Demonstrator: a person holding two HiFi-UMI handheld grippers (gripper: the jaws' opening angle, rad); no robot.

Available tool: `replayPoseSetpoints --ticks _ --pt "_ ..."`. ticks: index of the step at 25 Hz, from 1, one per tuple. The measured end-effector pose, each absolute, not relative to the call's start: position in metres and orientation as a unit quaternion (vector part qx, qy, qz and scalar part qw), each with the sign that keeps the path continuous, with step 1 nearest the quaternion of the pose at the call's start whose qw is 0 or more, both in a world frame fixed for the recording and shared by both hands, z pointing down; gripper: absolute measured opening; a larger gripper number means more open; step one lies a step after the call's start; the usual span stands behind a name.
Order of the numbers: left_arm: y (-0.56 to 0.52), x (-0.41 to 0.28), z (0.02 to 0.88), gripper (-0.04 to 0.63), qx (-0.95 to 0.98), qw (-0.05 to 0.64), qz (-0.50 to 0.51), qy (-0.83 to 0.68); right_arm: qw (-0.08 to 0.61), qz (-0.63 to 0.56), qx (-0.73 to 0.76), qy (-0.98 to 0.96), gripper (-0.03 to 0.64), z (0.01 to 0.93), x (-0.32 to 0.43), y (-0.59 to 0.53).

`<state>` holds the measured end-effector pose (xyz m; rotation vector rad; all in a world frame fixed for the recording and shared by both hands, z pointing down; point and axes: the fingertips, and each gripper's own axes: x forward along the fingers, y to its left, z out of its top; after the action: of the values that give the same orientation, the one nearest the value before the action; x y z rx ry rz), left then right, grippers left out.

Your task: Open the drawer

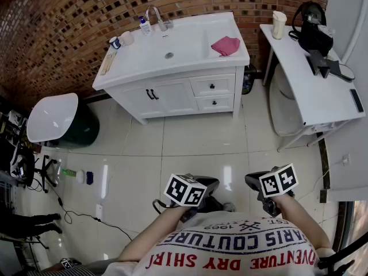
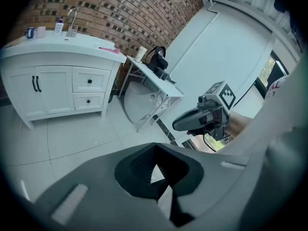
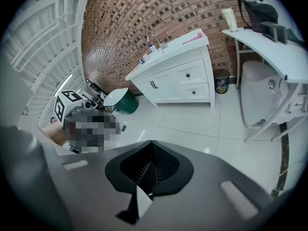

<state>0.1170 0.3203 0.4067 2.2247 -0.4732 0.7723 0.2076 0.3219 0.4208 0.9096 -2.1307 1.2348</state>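
A white vanity (image 1: pixel 172 59) stands against the brick wall across the tiled floor. Its right side holds two stacked drawers, the upper drawer (image 1: pixel 212 85) and the lower drawer (image 1: pixel 214 102), each with a small dark knob and both closed. Both show again in the left gripper view (image 2: pixel 90 80) and the right gripper view (image 3: pixel 188 74). My left gripper (image 1: pixel 208 183) and right gripper (image 1: pixel 253 181) are held close to my body, far from the vanity. Both point down at the floor with jaws shut and nothing between them (image 2: pixel 161 189) (image 3: pixel 142 189).
A pink cloth (image 1: pixel 225 45), a faucet (image 1: pixel 155 17) and small bottles sit on the vanity top. A white side table (image 1: pixel 313 91) with a black bag (image 1: pixel 313 30) stands at the right. A white chair (image 1: pixel 50 117) and green bin (image 1: pixel 83 130) are left, with cables on the floor.
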Motion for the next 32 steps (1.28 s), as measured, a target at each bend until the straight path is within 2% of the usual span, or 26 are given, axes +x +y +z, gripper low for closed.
replayPoseSetpoints --ticks 4,12,19,27,32 --pt "0.280 0.095 0.410 -0.012 0.862 0.370 0.287 -0.193 0.264 0.453 0.339 -0.781 0.008 0.426 0.188 0.287" --pt "0.155 0.045 0.412 -0.012 0.865 0.371 0.284 -0.183 0.229 0.491 0.349 -0.764 0.008 0.418 0.132 0.164" --pt "0.047 -0.019 0.425 -0.012 0.856 0.396 0.282 -0.175 0.250 0.501 0.362 -0.746 0.008 0.427 0.073 0.064" --pt "-0.004 -0.059 0.453 -0.012 0.841 0.432 0.289 -0.149 0.261 0.535 0.369 -0.714 0.008 0.455 0.034 0.014" --pt "-0.011 -0.054 0.468 -0.012 0.831 0.448 0.298 -0.138 0.266 0.539 0.359 -0.714 0.006 0.464 0.033 -0.002"
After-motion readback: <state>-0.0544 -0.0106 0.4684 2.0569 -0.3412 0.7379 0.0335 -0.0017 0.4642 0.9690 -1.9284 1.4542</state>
